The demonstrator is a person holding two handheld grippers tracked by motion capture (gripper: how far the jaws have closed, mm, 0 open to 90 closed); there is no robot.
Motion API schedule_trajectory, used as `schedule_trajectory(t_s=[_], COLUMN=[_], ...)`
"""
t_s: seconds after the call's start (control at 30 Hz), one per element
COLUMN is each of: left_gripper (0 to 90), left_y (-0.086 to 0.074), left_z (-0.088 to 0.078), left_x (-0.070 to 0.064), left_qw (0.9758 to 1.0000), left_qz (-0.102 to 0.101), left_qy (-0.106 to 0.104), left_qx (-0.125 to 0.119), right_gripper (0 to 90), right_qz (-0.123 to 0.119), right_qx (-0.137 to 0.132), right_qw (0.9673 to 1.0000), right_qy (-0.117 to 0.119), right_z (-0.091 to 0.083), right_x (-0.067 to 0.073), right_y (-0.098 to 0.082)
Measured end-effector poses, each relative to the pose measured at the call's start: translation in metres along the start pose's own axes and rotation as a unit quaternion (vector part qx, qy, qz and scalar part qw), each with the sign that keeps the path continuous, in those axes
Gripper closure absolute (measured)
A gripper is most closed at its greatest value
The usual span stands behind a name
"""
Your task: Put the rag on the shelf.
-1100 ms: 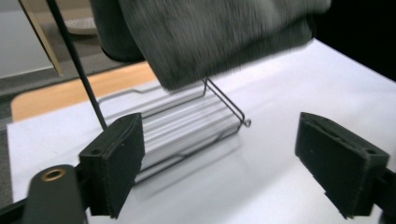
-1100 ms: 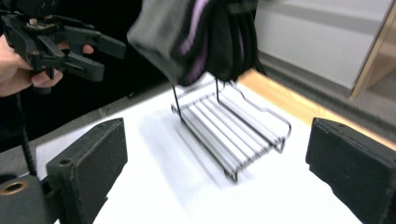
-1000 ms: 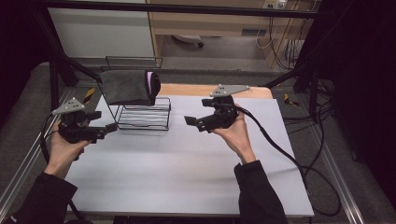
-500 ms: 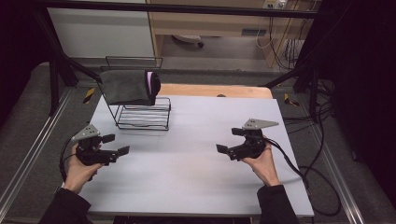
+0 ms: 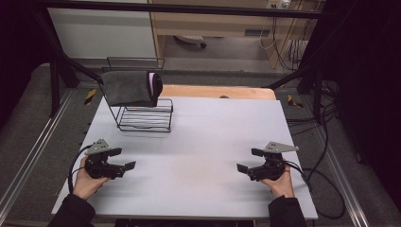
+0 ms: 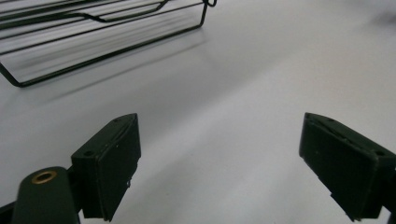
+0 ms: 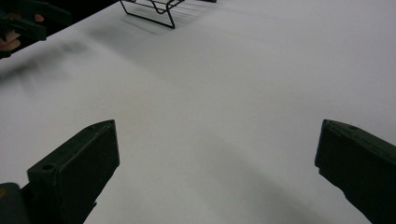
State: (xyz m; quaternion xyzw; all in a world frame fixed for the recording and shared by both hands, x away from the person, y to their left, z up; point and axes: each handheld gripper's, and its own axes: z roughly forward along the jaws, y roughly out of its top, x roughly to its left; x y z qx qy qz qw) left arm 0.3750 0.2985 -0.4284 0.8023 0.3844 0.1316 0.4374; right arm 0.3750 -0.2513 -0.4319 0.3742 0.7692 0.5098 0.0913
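The left claw (image 5: 124, 160) sits at the lower left of the high view, its two jaws spread wide with nothing between them; in the left gripper view the same claw (image 6: 219, 163) shows only bare white desk (image 6: 243, 84) in the gap. The right claw (image 5: 247, 161) sits at the lower right of the high view, also spread wide and pinching nothing, and the right gripper view shows its jaws far apart over the plain surface, claw (image 7: 217, 168) empty. Each is held by one hand, the left hand (image 5: 87, 182) and the right hand (image 5: 280, 183), both low over the near edge of the desk (image 5: 213, 142), well apart from one another. Toward the upper left of the high view stands one black wire rack (image 5: 144, 116), its basket part holding nothing that can be seen. One dark grey cloth (image 5: 128, 88) with a pink edge is draped over the rack's raised top bar, hanging above the basket rather than in it. The rack's lower wires appear at the upper left of the left gripper view, rack (image 6: 93, 32), well away from both claws. So: two claws, one rack, one cloth.
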Motion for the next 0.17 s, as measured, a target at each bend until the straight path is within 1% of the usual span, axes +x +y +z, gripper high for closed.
schedule_trajectory(t_s=[0.07,0.13,0.17], left_gripper=[13.0,13.1,13.1], left_y=[-0.0019,-0.0033,-0.0038], left_z=[0.0023,0.0039,0.0043], left_x=[-0.0015,-0.0032,-0.0036], left_qw=[1.0000,0.9999,0.9999], left_qz=[-0.001,0.000,0.000], left_qy=[0.001,0.001,0.000], left_qx=[0.007,0.011,0.012], right_gripper=[0.5,0.5,0.5], right_qz=[-0.001,0.006,0.005], right_qx=[0.008,0.011,0.013], right_qw=[1.0000,0.9999,0.9999], right_qy=[-0.004,-0.002,-0.003], right_z=[-0.0019,-0.0033,-0.0036], right_x=[-0.0023,-0.0033,-0.0039], right_y=[-0.0058,-0.0100,-0.0112])
